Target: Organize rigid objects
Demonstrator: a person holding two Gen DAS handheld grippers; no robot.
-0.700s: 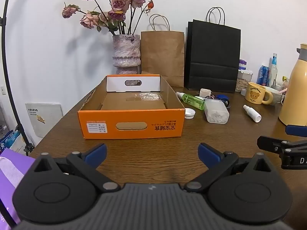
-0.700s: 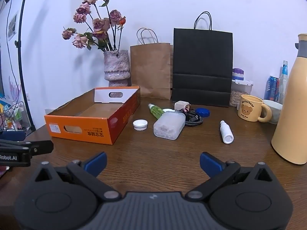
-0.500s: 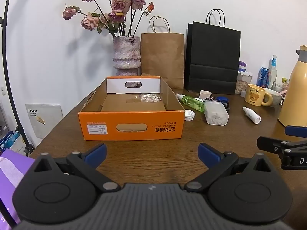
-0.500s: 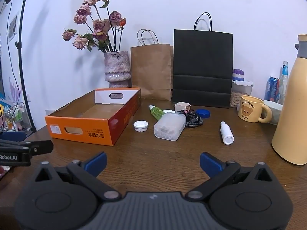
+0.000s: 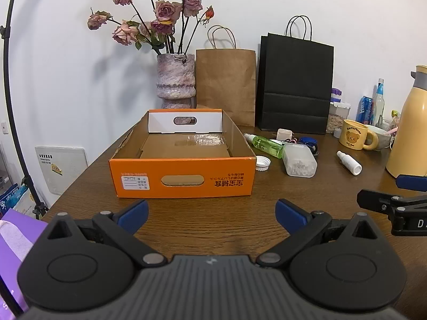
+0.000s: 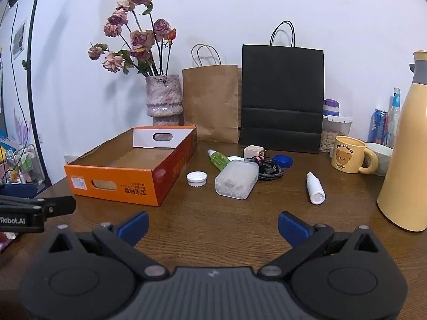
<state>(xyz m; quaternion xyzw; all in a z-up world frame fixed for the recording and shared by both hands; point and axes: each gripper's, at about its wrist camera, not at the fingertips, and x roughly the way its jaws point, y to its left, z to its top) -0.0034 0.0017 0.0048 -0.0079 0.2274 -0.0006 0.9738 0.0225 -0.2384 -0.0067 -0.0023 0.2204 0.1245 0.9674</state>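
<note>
Claws, left point(image 5: 210, 214) and right point(image 6: 212, 225), spread empty over wooden table point(image 6: 229, 221) against white wall point(image 6: 267, 5)

Two handheld grippers, matte black with blue pads

Left gripper point(image 5: 210, 212): ribbed dark-grey housing is filling the bottom of its own view, small pale logo at the centre; two rounded black side plates with circular recesses are flanking it; angled black link arms are carrying silver pivot pins and ending in blue pads point(image 5: 133, 213). Right gripper point(image 6: 212, 225): same build, showing blue fingertips point(image 6: 292, 228), silver screws and triangular cut-outs in the plates. Each is showing in the other's view as a black bar with white lettering, partly cut off.
</note>
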